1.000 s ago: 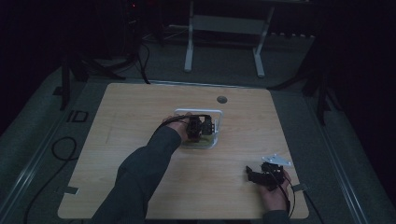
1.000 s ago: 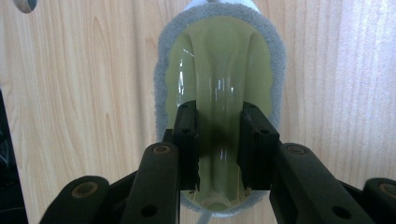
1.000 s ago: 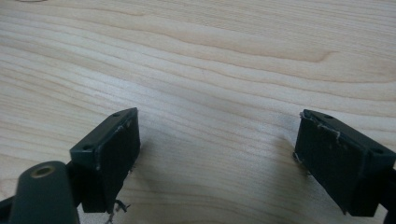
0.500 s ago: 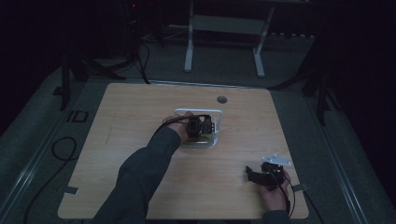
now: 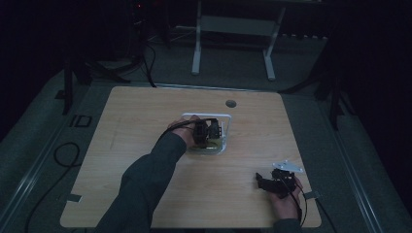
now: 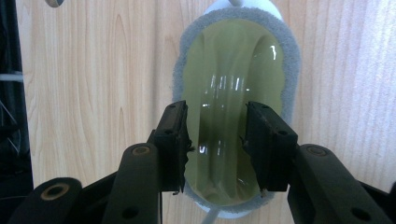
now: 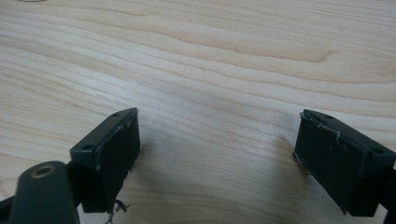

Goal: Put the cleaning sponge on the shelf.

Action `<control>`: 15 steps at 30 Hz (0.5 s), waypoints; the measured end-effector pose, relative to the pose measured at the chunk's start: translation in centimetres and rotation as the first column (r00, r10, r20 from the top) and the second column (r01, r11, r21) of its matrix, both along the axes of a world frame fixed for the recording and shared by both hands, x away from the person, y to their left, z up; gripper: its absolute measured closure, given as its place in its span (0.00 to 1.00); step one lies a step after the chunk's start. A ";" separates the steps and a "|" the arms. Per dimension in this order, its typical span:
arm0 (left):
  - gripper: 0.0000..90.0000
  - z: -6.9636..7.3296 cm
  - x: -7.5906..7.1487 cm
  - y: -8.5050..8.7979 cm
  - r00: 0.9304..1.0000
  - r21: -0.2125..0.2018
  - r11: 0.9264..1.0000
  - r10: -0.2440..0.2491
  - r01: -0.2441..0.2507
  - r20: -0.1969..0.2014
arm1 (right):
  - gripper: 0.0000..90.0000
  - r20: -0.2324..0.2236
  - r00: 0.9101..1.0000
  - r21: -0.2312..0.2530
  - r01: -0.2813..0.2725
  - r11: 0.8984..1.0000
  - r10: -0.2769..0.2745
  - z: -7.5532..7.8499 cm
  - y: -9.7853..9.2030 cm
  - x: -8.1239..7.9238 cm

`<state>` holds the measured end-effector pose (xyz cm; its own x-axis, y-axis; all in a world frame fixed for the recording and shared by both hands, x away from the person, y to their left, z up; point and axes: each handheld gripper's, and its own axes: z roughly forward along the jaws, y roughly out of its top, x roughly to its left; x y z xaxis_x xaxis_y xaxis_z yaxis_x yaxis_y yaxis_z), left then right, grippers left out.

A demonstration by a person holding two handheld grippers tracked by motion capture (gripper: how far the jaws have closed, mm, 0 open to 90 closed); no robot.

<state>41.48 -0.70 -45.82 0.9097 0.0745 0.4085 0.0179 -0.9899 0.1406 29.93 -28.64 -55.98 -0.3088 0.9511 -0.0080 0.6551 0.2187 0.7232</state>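
Left gripper (image 6: 217,144): jaws partly apart, just been opening, poised over olive-green glossy pad (image 6: 233,107) with grey fuzzy rim; pads not pressing it. Pad lies in white-framed tray (image 5: 228,127) mid-table (image 5: 145,121). Looks soft, light, slick on top; best pinched at fuzzy edge, across narrow width. Right gripper (image 7: 217,158): jaws wide, nothing between them, resting near table's right front corner.

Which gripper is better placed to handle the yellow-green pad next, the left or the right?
Probably the left. The left gripper hangs right over the yellow-green pad, its jaws just opened and standing apart above it. The right gripper rests far off near the table corner, jaws open over bare wood.
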 end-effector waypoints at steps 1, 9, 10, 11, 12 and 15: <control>0.66 0.1 0.0 0.1 1.000 -0.003 1.000 0.001 -0.001 -0.001 | 0.15 0.000 1.000 0.000 0.000 1.000 0.000 0.0 0.0 0.0; 0.64 0.8 -0.4 0.8 1.000 -0.034 0.999 0.005 -0.005 -0.004 | 0.15 0.000 1.000 0.000 0.000 1.000 0.000 0.0 0.0 0.0; 0.64 0.8 -0.4 0.8 1.000 -0.034 0.999 0.005 -0.005 -0.004 | 0.15 0.000 1.000 0.000 0.000 1.000 0.000 0.0 0.0 0.0; 0.64 0.9 -0.5 1.1 1.000 -0.041 0.999 0.000 0.000 -0.006 | 0.15 0.000 1.000 0.000 0.000 1.000 0.000 0.0 0.0 0.0; 0.64 1.0 -0.6 1.2 1.000 -0.049 0.999 0.003 -0.003 -0.006 | 0.15 0.000 1.000 0.000 0.000 1.000 0.000 0.0 0.0 0.0; 0.63 1.3 -0.8 1.6 1.000 -0.063 0.998 0.001 -0.001 -0.011 | 0.15 0.000 1.000 0.000 0.000 1.000 0.000 0.0 0.0 0.0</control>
